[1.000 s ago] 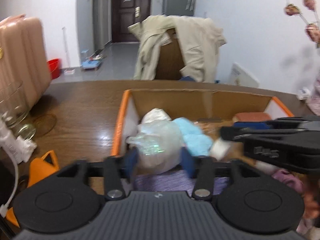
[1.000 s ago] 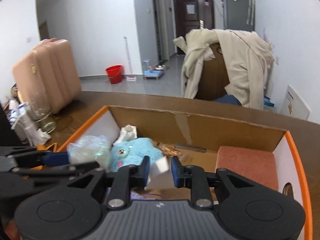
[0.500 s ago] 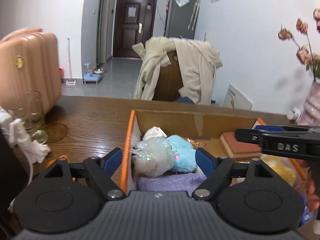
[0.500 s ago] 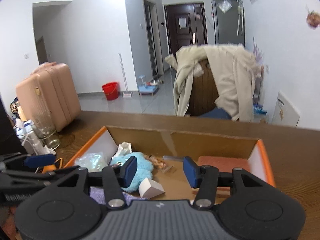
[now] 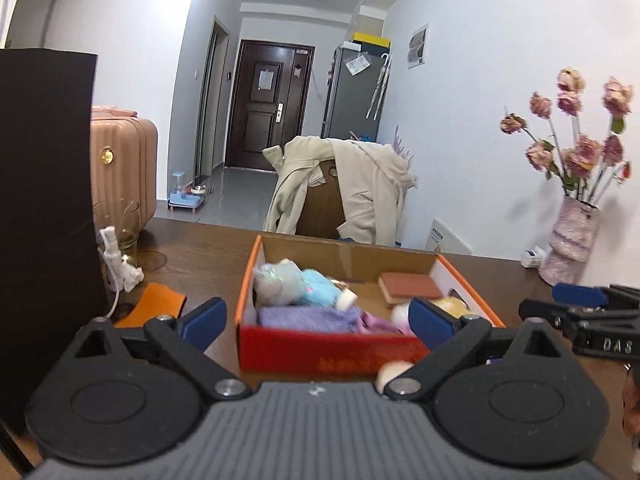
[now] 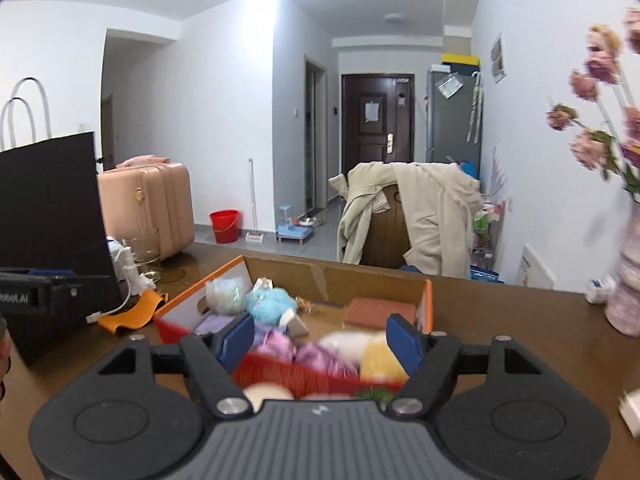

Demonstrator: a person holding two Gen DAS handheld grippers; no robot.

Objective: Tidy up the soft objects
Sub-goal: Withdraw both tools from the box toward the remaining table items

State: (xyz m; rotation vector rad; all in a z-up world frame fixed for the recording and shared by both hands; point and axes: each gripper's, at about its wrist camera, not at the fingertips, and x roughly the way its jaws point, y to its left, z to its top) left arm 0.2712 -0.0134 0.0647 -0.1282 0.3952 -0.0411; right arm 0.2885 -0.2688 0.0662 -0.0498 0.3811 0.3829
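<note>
An orange and red cardboard box sits on the brown table. Inside lie a clear crinkly bag, a blue plush toy, purple cloth, a rust-red sponge and a yellow soft piece. My left gripper hangs in front of the box, its jaws opening wide with nothing between them. My right gripper is also pulled back in front of the box, jaws opening and empty.
A black paper bag stands at the left beside a glass and an orange cloth. A vase of pink flowers stands at the right. A chair draped with a beige coat is behind the table.
Both grippers let go of what they held in the box, the left the clear bag and the right a white piece, opened their jaws and drew back and upward out of the box.
</note>
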